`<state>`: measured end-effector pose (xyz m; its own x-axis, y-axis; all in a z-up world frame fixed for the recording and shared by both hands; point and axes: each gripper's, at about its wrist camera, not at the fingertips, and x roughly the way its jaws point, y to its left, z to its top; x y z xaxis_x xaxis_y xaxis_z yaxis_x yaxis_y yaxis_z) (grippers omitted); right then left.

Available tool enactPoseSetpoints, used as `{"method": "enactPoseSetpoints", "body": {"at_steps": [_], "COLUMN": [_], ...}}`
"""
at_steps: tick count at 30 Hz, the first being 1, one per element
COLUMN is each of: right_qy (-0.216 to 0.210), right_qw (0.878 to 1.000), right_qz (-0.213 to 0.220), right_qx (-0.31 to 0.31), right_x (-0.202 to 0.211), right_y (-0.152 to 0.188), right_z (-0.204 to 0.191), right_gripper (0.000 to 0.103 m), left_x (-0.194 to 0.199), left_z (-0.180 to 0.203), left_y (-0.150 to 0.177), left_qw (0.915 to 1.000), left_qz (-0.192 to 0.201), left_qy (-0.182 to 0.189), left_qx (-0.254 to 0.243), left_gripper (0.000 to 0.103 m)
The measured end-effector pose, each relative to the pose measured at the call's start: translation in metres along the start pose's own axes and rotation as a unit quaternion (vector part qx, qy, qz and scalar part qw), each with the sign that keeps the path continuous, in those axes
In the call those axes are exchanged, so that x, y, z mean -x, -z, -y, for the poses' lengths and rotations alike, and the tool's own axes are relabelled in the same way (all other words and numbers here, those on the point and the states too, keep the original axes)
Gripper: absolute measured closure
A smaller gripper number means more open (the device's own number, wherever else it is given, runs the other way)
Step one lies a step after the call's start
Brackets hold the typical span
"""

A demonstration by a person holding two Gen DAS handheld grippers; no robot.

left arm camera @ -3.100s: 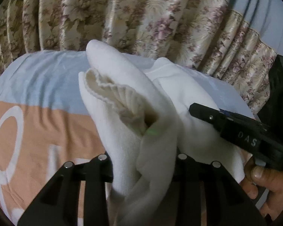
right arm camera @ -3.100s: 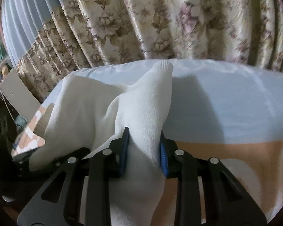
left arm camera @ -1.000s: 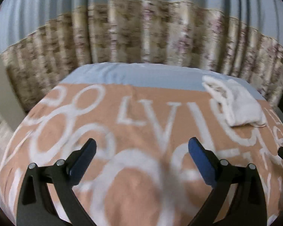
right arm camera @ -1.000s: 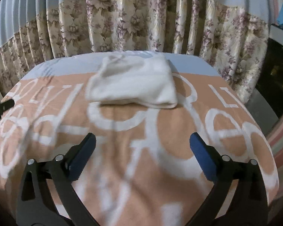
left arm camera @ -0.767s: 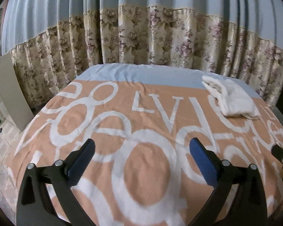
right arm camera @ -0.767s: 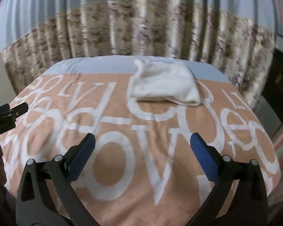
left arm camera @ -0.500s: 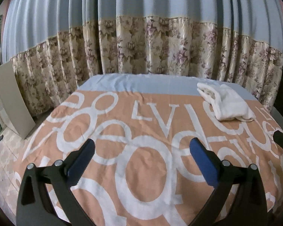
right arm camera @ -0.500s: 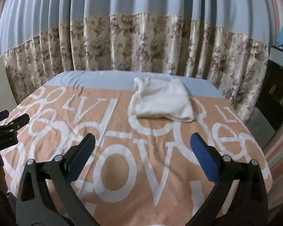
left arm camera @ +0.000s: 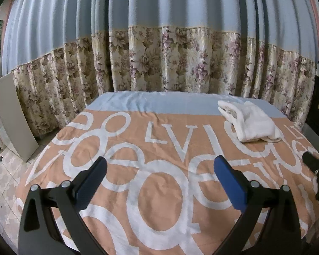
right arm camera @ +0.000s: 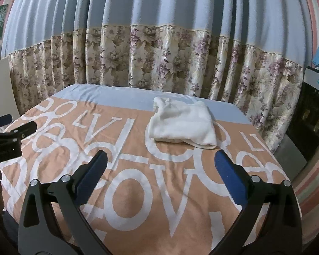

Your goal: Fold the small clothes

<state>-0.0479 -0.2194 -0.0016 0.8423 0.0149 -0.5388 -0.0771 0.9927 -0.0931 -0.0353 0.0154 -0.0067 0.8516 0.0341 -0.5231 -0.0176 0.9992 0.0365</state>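
Observation:
A folded white garment point(left arm camera: 249, 122) point(right arm camera: 184, 127) lies at the far right of the orange and white lettered bedspread point(left arm camera: 159, 170) point(right arm camera: 138, 180). My left gripper point(left arm camera: 159, 170) is open, well short of the garment, nothing between its blue pads. My right gripper point(right arm camera: 160, 165) is open too, held back from the garment with empty space between its fingers. The other gripper's black tip shows at the right edge of the left wrist view point(left arm camera: 316, 170) and at the left edge of the right wrist view point(right arm camera: 8, 136).
Blue and floral curtains point(left arm camera: 159, 63) hang behind the bed. A grey board point(left arm camera: 12, 119) leans at the left over a tiled floor. A dark appliance point(right arm camera: 308, 119) stands at the right. A blue sheet strip point(left arm camera: 159, 104) runs along the far edge.
Both grippers, earlier shut on the white garment, have let it go and pulled back and up. The garment now rests folded on the bed and more of the room shows.

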Motion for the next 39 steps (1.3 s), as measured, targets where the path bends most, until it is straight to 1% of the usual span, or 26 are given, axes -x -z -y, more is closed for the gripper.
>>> {"method": "enactPoseSetpoints", "body": {"at_steps": [3, 6, 11, 20, 23, 26, 30, 34, 37, 39], "right_qy": [-0.008, -0.010, -0.012, -0.009, -0.009, -0.009, -0.008, -0.005, -0.004, 0.001], "right_qw": [1.000, 1.000, 1.000, 1.000, 1.000, 1.000, 1.000, 1.000, 1.000, 1.000], "right_qz": [-0.019, -0.022, -0.020, -0.019, -0.018, -0.018, -0.016, -0.017, -0.017, -0.020], "right_qx": [0.004, -0.001, -0.004, -0.007, -0.008, -0.006, -0.008, -0.006, -0.007, -0.008], "right_x": [-0.008, -0.010, -0.007, -0.006, -0.005, -0.005, -0.004, -0.004, -0.006, -0.008], "right_y": [0.001, 0.002, 0.002, 0.003, 0.004, 0.004, 0.004, 0.004, 0.004, 0.003], "right_z": [-0.004, -0.005, -0.005, -0.002, -0.001, -0.001, -0.001, 0.001, 0.004, 0.006], "right_gripper": [0.003, 0.003, 0.003, 0.003, 0.003, 0.003, 0.003, 0.003, 0.003, 0.003], "left_x": [0.004, 0.005, 0.006, 0.011, 0.014, 0.018, 0.018, 0.018, 0.019, 0.021], "left_z": [-0.001, -0.004, -0.005, 0.005, 0.009, 0.008, 0.007, 0.009, 0.014, 0.015], "left_y": [-0.001, -0.003, -0.005, -0.005, -0.007, -0.008, -0.009, -0.010, -0.011, -0.010], "left_qw": [0.9999, 0.9998, 0.9999, 0.9993, 0.9987, 0.9988, 0.9989, 0.9987, 0.9983, 0.9981], "left_qz": [0.006, 0.003, 0.006, 0.015, 0.028, 0.032, 0.033, 0.028, 0.025, 0.029], "left_qy": [-0.005, -0.006, -0.008, 0.015, 0.008, 0.011, 0.011, 0.012, 0.018, 0.024], "left_qx": [-0.007, -0.016, -0.012, -0.032, -0.043, -0.035, -0.033, -0.042, -0.050, -0.049], "left_gripper": [0.002, 0.002, 0.002, 0.002, 0.002, 0.002, 0.002, 0.002, 0.002, 0.002]}}
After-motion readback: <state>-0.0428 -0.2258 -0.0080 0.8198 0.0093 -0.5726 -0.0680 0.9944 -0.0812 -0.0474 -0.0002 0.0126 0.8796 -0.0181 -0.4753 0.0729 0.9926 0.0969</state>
